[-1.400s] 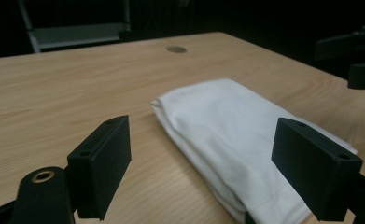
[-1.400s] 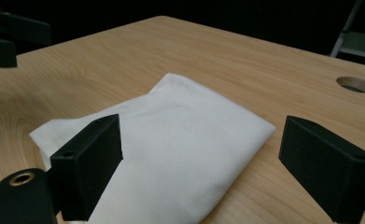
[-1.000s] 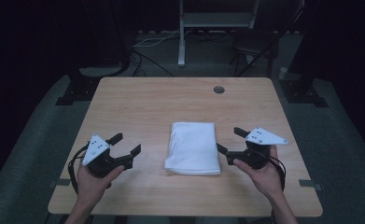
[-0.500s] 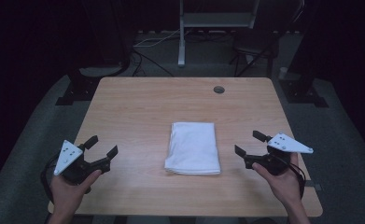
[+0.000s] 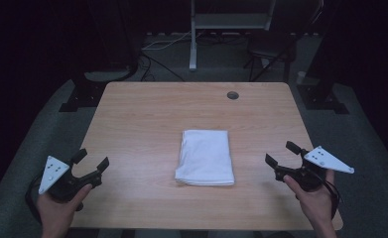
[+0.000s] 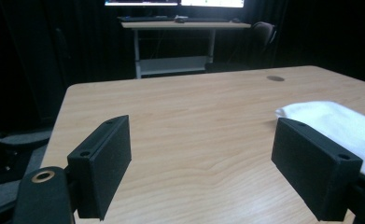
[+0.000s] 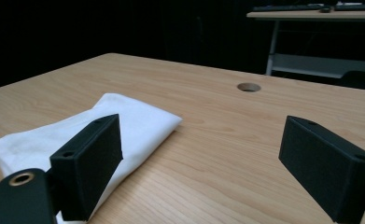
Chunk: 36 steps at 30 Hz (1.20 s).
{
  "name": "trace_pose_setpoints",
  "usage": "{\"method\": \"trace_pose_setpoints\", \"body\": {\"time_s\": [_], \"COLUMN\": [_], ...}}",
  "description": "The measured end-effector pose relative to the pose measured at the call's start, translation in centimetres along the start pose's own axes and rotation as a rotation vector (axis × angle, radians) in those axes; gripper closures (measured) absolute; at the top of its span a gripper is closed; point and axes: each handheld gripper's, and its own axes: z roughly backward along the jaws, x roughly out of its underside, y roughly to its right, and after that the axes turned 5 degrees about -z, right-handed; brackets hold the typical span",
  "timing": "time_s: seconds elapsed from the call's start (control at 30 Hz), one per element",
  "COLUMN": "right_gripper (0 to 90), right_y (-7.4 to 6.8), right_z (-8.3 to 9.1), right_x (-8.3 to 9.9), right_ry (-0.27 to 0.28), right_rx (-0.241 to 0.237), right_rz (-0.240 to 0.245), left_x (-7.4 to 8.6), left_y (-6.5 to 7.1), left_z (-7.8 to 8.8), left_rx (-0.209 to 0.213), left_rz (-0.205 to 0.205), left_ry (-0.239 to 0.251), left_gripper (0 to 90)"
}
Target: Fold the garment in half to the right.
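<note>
Both tongs, left (image 5: 93, 161) and right (image 5: 284, 153), have drawn outward from the seemingly folded white towel (image 5: 205, 156), jaws spread, empty.

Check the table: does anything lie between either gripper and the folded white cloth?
Nothing visible does. The folded white cloth lies alone mid-table, with bare wood between it and the left gripper and the right gripper. Both stand open, apart from it.

I work in a darkened lab or office studio: black walls all round, grey carpet, a wooden surface (image 5: 147, 114) with a cable grommet hole (image 5: 232, 95), and beyond it a desk (image 6: 185, 24) carrying monitors and keyboards, cables trailing underneath.
</note>
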Motion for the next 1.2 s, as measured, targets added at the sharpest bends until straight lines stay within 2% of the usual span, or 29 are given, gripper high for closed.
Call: {"method": "trace_pose_setpoints", "body": {"time_s": [0.23,0.4,0.87,1.2], "right_gripper": [12.7,12.7,12.7,12.7], "right_y": [0.8,1.4,2.5,2.9], "right_z": [0.7,1.2,2.2,2.4], "right_x": [0.9,1.8,3.0,3.5], "right_ry": [0.003,0.005,0.024,0.029], "right_rx": [0.033,0.059,0.112,0.138], "right_rz": [-0.017,-0.034,-0.075,-0.072], "left_x": [1.0,1.4,2.1,2.8], "left_y": [-1.0,-1.2,-0.9,-0.7], "left_z": [0.5,0.3,-1.6,-2.8], "left_rx": [-0.035,-0.042,-0.038,-0.034], "left_rz": [0.012,0.018,0.026,0.027], "left_ry": [-0.011,-0.023,-0.037,-0.055], "left_gripper": [19.4,19.4,19.4,19.4]}}
